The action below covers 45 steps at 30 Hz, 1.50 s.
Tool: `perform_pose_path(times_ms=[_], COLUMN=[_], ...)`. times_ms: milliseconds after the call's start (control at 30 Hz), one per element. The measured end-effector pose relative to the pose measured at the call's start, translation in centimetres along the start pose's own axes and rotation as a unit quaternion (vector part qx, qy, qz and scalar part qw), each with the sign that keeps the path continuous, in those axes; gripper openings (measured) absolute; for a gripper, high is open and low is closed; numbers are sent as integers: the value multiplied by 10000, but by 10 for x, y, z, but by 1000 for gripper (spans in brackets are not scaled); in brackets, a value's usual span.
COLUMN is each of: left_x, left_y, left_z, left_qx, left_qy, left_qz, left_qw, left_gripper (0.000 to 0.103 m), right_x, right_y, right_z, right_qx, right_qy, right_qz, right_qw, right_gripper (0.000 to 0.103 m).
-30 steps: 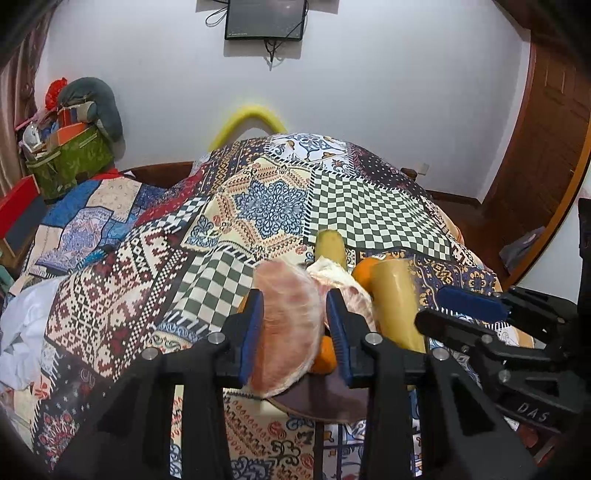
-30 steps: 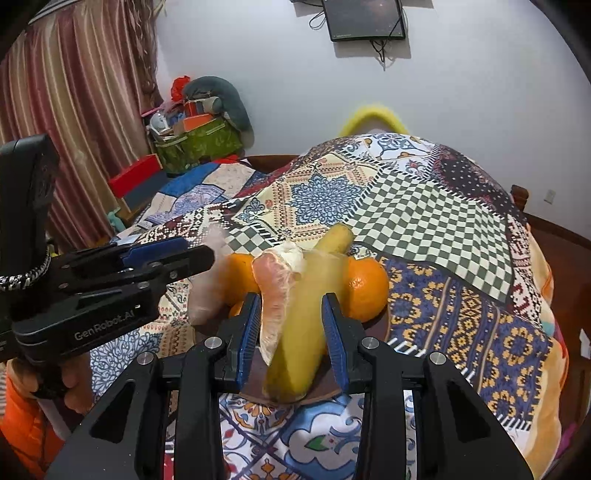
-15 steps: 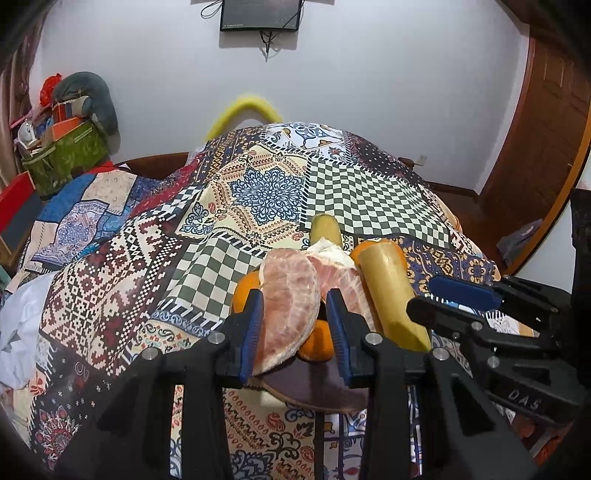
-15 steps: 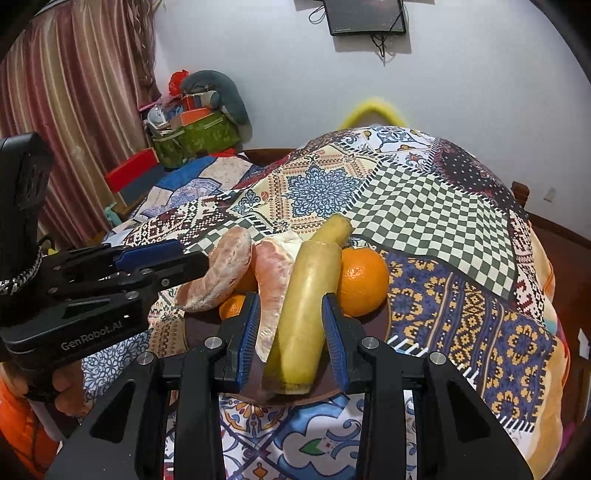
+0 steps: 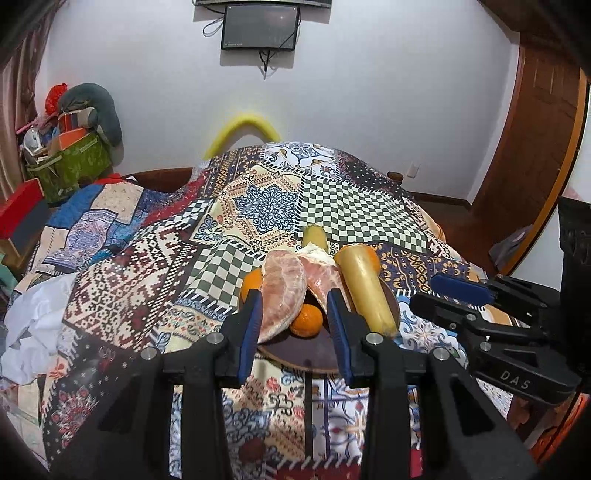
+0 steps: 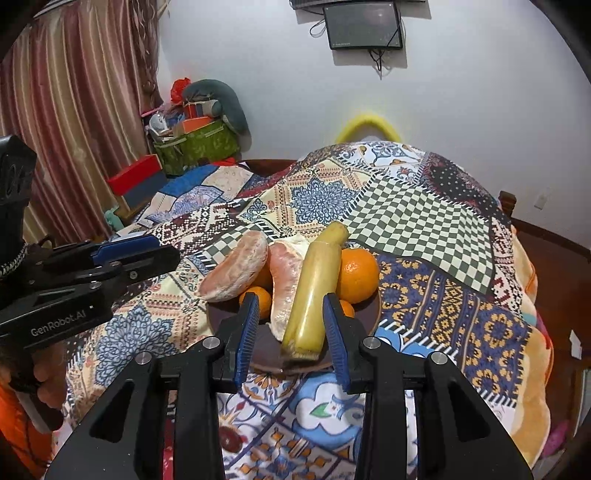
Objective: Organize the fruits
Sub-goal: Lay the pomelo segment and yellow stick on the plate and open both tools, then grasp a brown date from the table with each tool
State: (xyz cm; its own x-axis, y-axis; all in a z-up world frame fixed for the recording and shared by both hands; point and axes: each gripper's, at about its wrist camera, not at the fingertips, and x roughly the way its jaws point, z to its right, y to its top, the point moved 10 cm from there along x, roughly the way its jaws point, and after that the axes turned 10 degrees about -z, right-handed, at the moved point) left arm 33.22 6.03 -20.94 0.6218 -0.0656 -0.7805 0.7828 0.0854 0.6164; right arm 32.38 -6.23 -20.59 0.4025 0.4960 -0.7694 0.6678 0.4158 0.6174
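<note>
Two grippers: left gripper (image 5: 293, 325) and right gripper (image 6: 290, 325) both spread wide, holding nothing, hovering just before the plate.
Plate: dark brown plate (image 6: 373, 314) resting on a patchwork quilt (image 6: 417, 221).
Fruit: two peeled pomelo segments (image 5: 282, 291), pink and pithy, leaning on small oranges (image 5: 306, 319); a large orange (image 6: 356, 275) at the right.
Long piece: pale yellow peeled stalk (image 6: 314, 291) lying across the pile, cut end toward the cameras.

A patchwork quilt (image 5: 258, 206) covers the bed, a wall screen (image 5: 260, 26) hangs above, and a green bag (image 6: 199, 146) stands by striped curtains (image 6: 74, 96).
</note>
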Motion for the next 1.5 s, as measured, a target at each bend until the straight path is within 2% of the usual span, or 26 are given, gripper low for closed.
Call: perform_pose_path(times_ms=[267, 633, 1300, 1433, 1500], left_x=[-30, -46, 13, 21, 25], left_y=[-17, -50, -132, -139, -140], left_z=[-4, -11, -31, -32, -33], left_qx=[-48, -82, -267, -271, -277], left_qy=[55, 147, 140, 119, 102], left_qz=[42, -87, -1086, -1174, -1210], left_qw=[10000, 9998, 9936, 9926, 9922], left_gripper=[45, 57, 57, 49, 44], right_x=[-24, -34, 22, 33, 36], right_y=[-10, -37, -110, -116, -117], right_z=[-12, -30, -45, -47, -47], right_qx=[-83, -148, -25, -44, -58], right_qy=[-120, -155, 93, 173, 186], right_qz=[125, 43, -979, -1105, -1131], right_qw=[9998, 9998, 9951, 9937, 9934], right_gripper=[43, 46, 46, 46, 38])
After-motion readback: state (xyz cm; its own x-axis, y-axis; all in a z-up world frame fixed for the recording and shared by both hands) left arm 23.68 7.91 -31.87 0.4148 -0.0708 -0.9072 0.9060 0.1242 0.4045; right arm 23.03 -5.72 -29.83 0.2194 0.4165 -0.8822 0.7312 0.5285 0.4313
